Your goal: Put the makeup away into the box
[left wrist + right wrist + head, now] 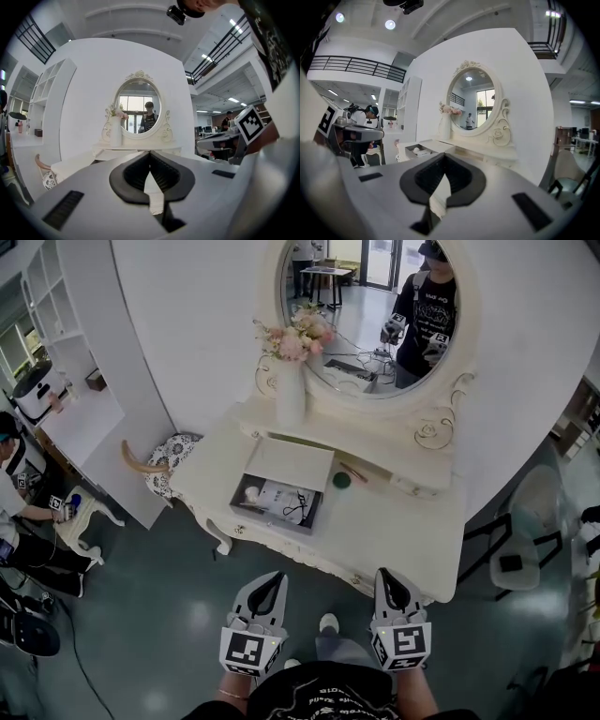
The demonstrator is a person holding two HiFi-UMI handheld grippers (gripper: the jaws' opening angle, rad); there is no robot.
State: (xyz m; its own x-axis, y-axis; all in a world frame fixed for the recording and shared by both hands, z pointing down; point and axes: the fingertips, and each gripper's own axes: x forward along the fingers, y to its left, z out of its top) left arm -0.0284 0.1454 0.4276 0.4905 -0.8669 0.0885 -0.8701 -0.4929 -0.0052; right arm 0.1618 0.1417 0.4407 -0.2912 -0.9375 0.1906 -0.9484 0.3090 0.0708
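Nearest me, my left gripper (269,583) and right gripper (390,579) are both closed tight on nothing. I hold them short of the dressing table (394,531), not yet within reach. The makeup, a round green piece (341,480) and a slim stick (353,471), lies just right of the open box (240,497).

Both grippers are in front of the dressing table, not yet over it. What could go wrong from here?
1. The left gripper and right gripper are both shut; reaching that way could knock the small green round item away.
2. The thin pink stick lies flat beside it, so a grasp may slip or catch both.
3. The vase stands tall behind the box; a wide reach could tip it.
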